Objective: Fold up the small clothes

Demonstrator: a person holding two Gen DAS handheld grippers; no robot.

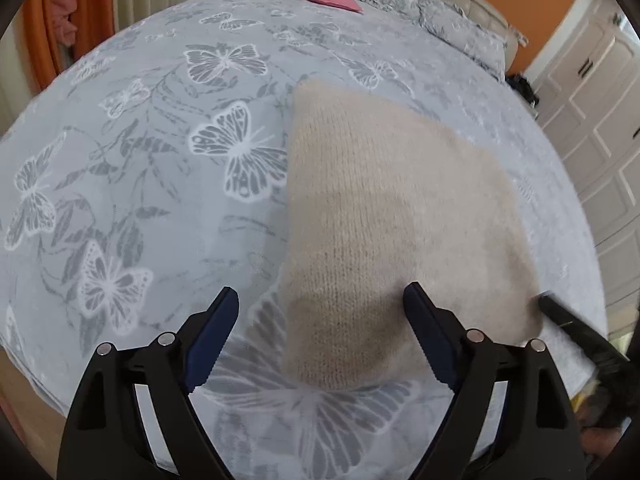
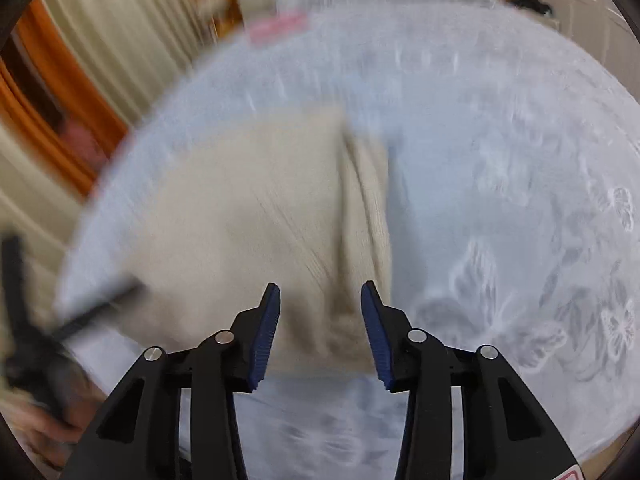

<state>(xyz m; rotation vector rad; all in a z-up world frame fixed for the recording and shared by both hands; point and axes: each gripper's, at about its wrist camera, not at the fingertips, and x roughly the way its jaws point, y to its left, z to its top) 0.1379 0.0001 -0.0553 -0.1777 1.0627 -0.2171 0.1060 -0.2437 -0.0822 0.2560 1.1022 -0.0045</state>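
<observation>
Sweater (image 1: 384,216) folded on bed (image 1: 140,160), grippers clear.

Knit garment (image 1: 384,216): cream-beige, fuzzy wool, small. Folded flat into a rough rectangle, one fold ridge along its right side. Lies near the bed's near edge.

Soft, even daylight; one view sharp, the other smeared.

The left wrist view is crisp at centre, with a faint grey shadow on the beige knit (image 1: 384,220) near its lower edge. The right wrist view is streaked with motion blur across the bedspread (image 2: 500,152). Both bend strongly at the rim, with dark vignetted corners.
</observation>
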